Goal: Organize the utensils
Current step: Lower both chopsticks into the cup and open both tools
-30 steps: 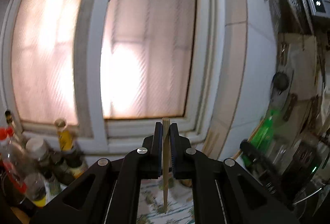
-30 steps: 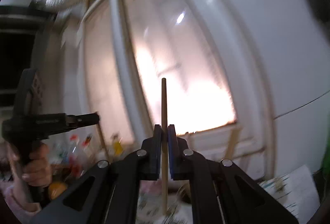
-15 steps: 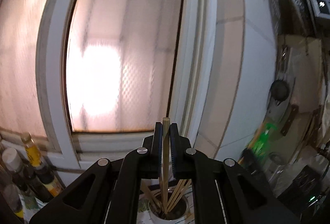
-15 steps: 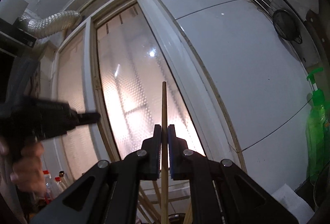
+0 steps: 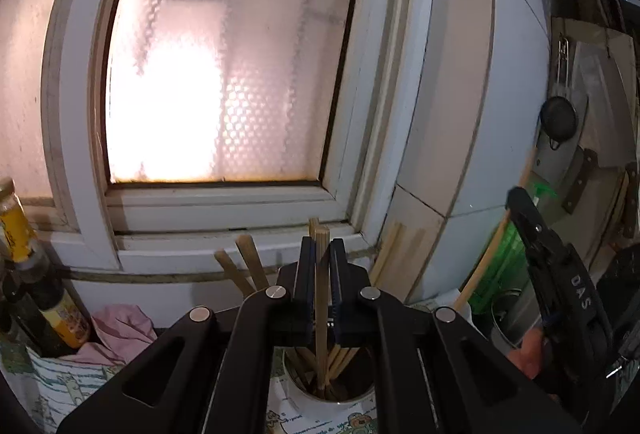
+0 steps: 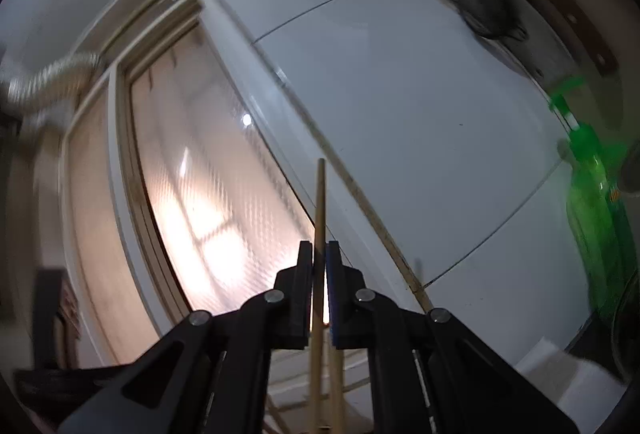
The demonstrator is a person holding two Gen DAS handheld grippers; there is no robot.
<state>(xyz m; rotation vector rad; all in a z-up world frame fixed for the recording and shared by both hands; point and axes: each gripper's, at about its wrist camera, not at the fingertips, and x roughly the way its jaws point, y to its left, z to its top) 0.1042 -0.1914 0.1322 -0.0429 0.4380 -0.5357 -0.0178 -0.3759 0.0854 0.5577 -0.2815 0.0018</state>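
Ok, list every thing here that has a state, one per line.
left gripper: jaws shut on a chopstick.
left chopstick: upright, lower end inside the cup.
cup: upright, holding several chopsticks.
right gripper: jaws shut on a chopstick.
right chopstick: upright, lower end out of view.
green bottle: upright, pump on.

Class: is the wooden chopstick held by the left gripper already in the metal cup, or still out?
In. The wooden chopstick runs down into the round metal cup among others.
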